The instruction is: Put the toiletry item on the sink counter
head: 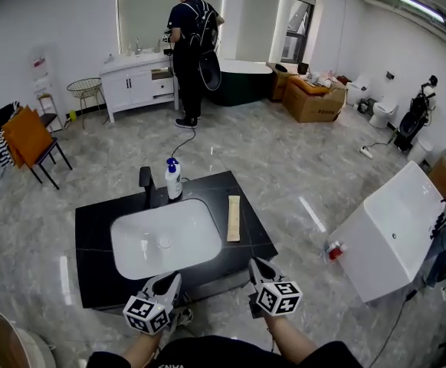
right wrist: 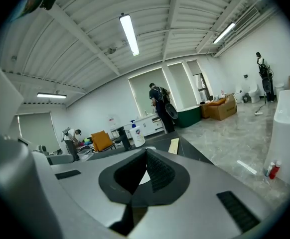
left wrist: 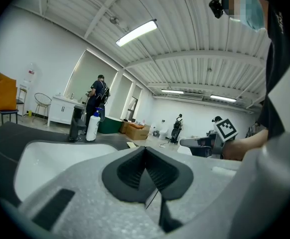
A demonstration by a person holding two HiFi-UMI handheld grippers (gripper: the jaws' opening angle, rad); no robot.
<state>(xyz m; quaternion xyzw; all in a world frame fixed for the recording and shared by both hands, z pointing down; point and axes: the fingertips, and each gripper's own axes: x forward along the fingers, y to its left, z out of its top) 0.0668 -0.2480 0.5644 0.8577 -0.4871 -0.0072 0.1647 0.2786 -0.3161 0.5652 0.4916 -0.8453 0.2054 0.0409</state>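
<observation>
A black sink counter (head: 238, 190) holds a white basin (head: 165, 238) and a black faucet (head: 147, 184). A white pump bottle with a blue top (head: 174, 179) stands upright behind the basin, beside the faucet. A flat tan toiletry pack (head: 234, 218) lies on the counter right of the basin. My left gripper (head: 172, 280) and right gripper (head: 257, 266) hover at the counter's near edge, both shut and holding nothing. The left gripper view shows the bottle (left wrist: 92, 126) beyond the shut left gripper (left wrist: 145, 148). The right gripper view shows the tan pack (right wrist: 174, 146) past the right gripper (right wrist: 146, 151).
A person (head: 188, 44) stands at a white vanity (head: 135, 83) across the room. A white tub (head: 395, 228) lies on the floor to the right, with a small red-capped bottle (head: 332, 250) beside it. An orange chair (head: 27, 136) stands at the left and a cardboard box (head: 315, 98) at the back.
</observation>
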